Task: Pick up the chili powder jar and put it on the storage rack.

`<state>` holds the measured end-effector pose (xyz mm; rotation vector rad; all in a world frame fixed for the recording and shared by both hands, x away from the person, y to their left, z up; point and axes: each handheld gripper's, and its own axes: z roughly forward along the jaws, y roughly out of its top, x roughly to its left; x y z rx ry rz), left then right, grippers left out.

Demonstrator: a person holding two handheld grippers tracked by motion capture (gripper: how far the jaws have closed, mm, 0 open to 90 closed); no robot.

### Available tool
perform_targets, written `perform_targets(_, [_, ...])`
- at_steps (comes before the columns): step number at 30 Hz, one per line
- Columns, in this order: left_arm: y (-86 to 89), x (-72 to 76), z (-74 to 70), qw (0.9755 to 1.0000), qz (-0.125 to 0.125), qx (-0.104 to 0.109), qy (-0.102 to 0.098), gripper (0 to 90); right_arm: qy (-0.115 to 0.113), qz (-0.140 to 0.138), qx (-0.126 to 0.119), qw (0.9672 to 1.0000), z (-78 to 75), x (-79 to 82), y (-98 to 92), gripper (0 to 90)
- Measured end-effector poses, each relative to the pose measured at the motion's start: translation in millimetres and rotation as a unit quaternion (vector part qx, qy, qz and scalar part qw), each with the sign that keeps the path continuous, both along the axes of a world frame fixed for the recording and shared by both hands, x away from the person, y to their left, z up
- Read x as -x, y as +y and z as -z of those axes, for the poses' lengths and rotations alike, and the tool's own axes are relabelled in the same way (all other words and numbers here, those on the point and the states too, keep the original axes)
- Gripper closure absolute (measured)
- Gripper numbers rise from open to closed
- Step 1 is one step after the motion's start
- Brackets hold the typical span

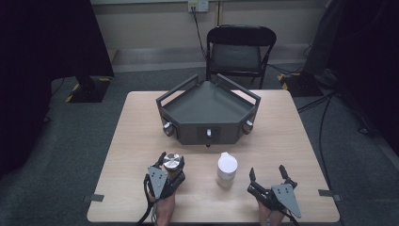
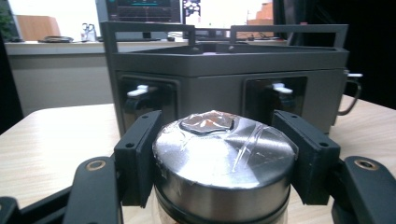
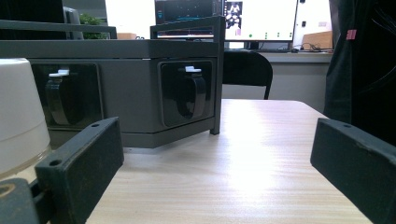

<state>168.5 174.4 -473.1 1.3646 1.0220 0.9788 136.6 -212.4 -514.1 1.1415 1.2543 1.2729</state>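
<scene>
The jar [image 1: 172, 162], steel-lidded, stands on the near left part of the table [image 1: 291, 150], and my left tool [image 1: 169, 165] is clamped on it, both pads pressed against the lid's sides. My right tool [image 1: 268, 176] rests near the front edge on the right, jaws spread wide with nothing between them. Between the two tools stands a white bottle [image 1: 227, 169]. Farther back, mid-table, sits the grey rack [image 1: 207, 113], and beyond the table a black chair [image 1: 239, 49].
</scene>
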Motion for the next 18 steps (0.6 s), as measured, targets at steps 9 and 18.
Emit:
perform_targets(9, [7.3,-4.1,-5.4,0.9996,0.027,-0.003,-0.001,35.5,0.0,0.0,0.0,1.0,0.1,0.0,0.0,1.3])
perform_targets(18, [17.9,-8.8,-11.1,0.9991,0.043,-0.001,-0.004,35.4,0.0,0.0,0.0,1.0,0.1,0.0,0.0,1.2])
